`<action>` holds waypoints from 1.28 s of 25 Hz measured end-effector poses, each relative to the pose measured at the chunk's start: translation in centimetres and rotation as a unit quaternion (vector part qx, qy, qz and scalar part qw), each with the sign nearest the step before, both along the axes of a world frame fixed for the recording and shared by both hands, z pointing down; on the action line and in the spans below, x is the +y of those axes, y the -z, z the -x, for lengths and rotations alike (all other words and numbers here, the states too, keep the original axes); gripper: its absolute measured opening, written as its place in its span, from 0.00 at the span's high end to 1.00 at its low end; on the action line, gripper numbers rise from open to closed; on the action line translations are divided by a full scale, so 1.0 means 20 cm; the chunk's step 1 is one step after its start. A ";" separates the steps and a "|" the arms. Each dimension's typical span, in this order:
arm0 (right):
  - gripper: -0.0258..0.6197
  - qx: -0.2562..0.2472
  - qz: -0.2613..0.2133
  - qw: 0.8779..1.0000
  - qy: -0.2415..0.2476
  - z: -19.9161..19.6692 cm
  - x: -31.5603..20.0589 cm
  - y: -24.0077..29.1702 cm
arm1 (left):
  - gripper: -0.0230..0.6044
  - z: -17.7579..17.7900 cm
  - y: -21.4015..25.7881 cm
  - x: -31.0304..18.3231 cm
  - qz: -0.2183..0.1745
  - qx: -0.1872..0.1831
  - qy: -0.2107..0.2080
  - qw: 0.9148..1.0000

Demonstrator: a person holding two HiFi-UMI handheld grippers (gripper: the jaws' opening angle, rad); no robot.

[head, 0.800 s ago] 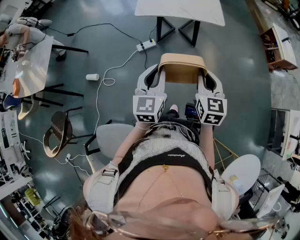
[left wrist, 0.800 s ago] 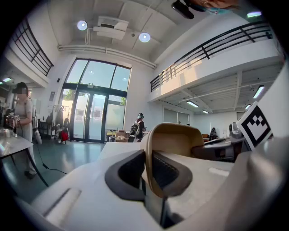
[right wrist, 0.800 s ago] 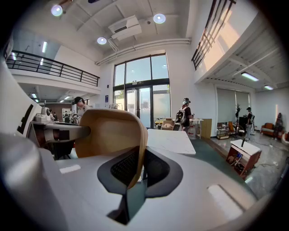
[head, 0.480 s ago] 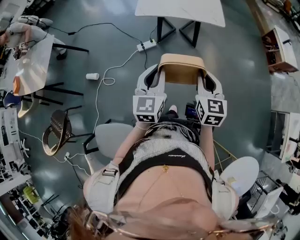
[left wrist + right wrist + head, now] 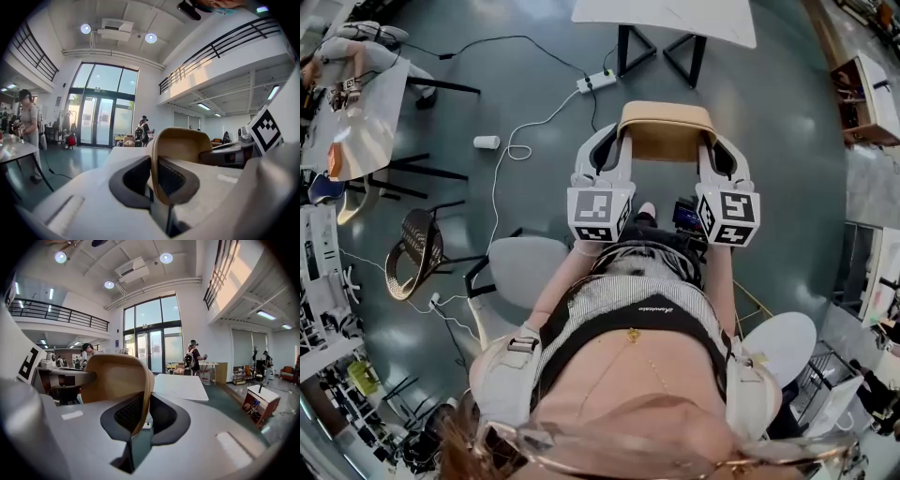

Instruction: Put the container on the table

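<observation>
Clenching opposite walls of the tan container (image 5: 664, 131), the left tool (image 5: 153, 180) and right tool (image 5: 140, 417) hold it aloft over the floor (image 5: 787, 141). This looks like the carrying step; next, reach the white bench (image 5: 675, 19) ahead and lower the container beyond its near edge.

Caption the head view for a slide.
Left claw and right claw each grip a rim of the tan container, held above the floor short of the white table.

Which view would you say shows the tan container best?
The head view: the whole container shows, held between the left gripper and right gripper. Each gripper view shows only one clamped wall, close up.
</observation>
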State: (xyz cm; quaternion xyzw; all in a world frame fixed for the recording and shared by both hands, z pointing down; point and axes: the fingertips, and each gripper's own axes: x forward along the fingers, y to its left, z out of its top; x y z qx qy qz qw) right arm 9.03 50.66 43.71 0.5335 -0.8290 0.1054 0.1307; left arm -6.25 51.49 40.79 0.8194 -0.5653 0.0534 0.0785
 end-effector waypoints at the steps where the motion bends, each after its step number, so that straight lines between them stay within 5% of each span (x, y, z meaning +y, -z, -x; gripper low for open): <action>1: 0.87 0.000 0.000 1.000 0.001 0.00 -0.01 0.00 | 0.91 0.00 0.00 -0.01 0.000 0.001 0.001 1.000; 32: 0.86 0.020 0.011 0.999 -0.045 0.11 -0.73 -0.03 | 0.91 0.11 -0.05 -0.81 0.009 0.011 -0.051 0.999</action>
